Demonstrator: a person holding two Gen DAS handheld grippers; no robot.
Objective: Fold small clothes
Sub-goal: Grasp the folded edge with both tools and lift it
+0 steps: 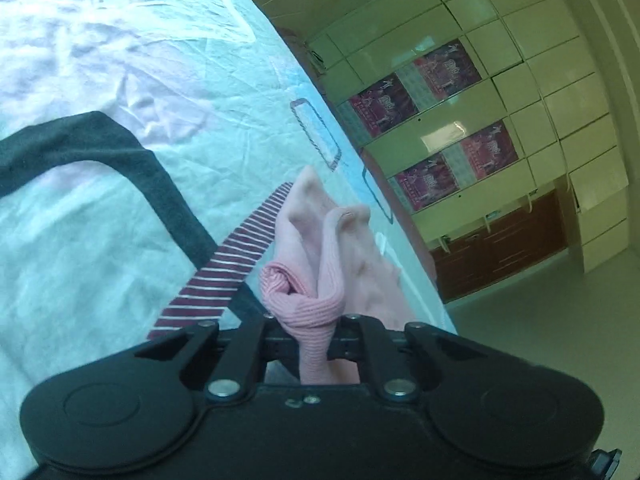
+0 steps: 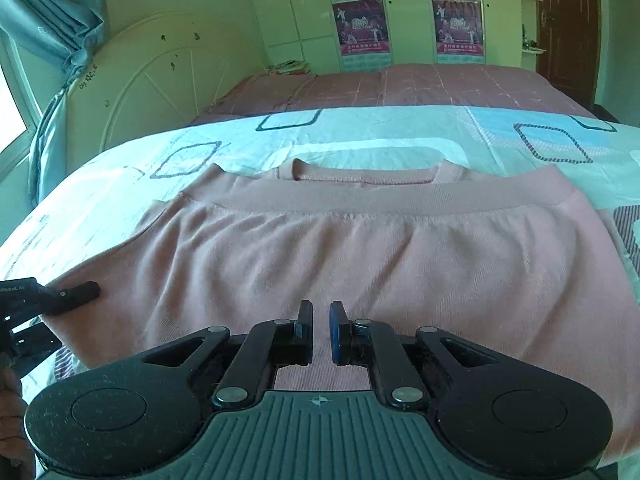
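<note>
L tongs (image 1: 316, 344) clamped on bunched ribbed edge of pink top (image 2: 340, 248), R tongs (image 2: 321, 332) nearly closed, empty; fabric prob light, limp, slumps — grab hem/corners, not mid-panel.

Patterned bedsheet (image 2: 360, 136), posters on wardrobe (image 2: 362, 26), curtain (image 2: 52, 12) by window.

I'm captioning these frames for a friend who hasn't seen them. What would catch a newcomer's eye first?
The pink garment spread wide across the pale patterned bedsheet, filling the right wrist view. Next, a bunch of its ribbed fabric pinched in the left hand-held gripper. Behind, magenta posters dot the cream cabinet doors.
</note>
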